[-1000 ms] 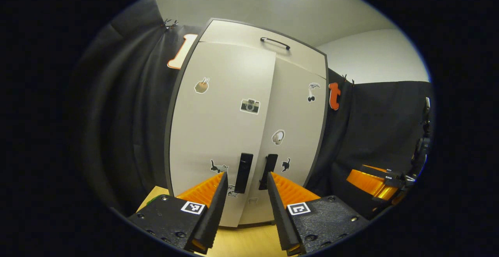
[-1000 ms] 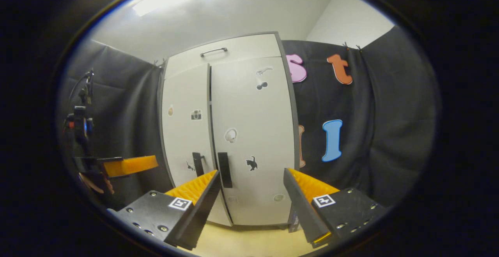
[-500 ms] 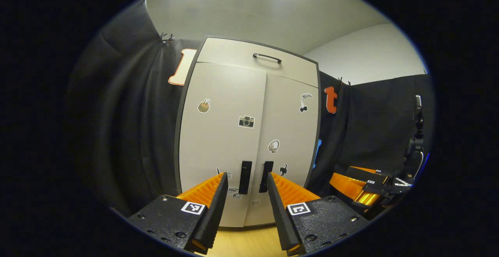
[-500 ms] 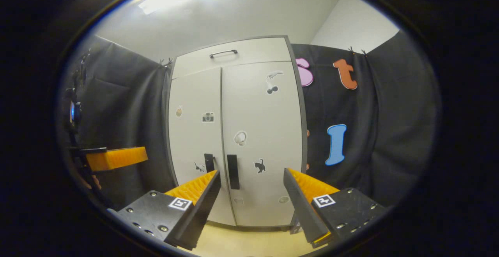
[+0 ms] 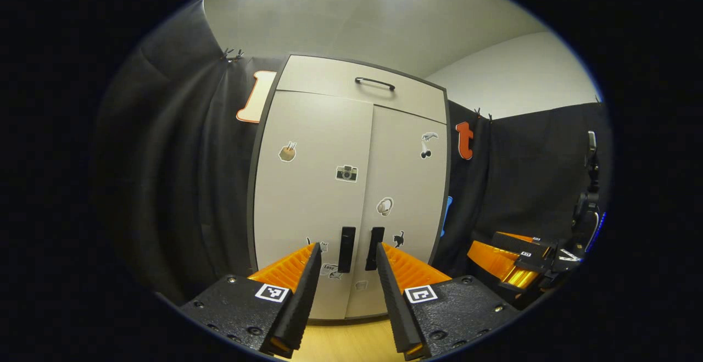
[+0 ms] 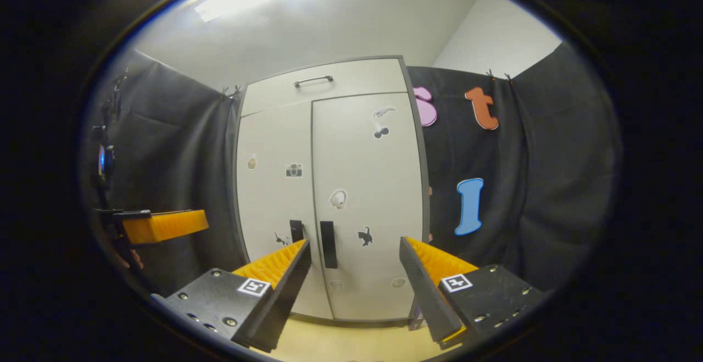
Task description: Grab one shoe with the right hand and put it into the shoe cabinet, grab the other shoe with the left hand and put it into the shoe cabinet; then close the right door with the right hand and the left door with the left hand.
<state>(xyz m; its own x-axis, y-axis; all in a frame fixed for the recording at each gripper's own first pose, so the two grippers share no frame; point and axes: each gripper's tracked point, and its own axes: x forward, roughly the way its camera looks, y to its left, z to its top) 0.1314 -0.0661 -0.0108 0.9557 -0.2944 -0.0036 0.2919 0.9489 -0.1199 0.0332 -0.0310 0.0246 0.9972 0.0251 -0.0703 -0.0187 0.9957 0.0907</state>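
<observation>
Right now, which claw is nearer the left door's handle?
Left, as far as I can judge. The left claw points straight at the left handle, apart from it. The right claw sits farther right, facing the right door.

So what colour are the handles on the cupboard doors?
Black. The two door handles stand side by side on the pale grey shoe cabinet, clearest in the left gripper view.

Shoe cabinet [image 5: 351,186]: tall, pale grey, dark edge trim, upright against the black cloth. Left door [image 5: 310,197] and right door [image 5: 403,197] both shut, flush, thin seam between. Two black vertical handles [image 6: 328,244] low beside the seam. Small stickers scattered across both doors. Top panel has a curved black handle [image 5: 375,82].
</observation>
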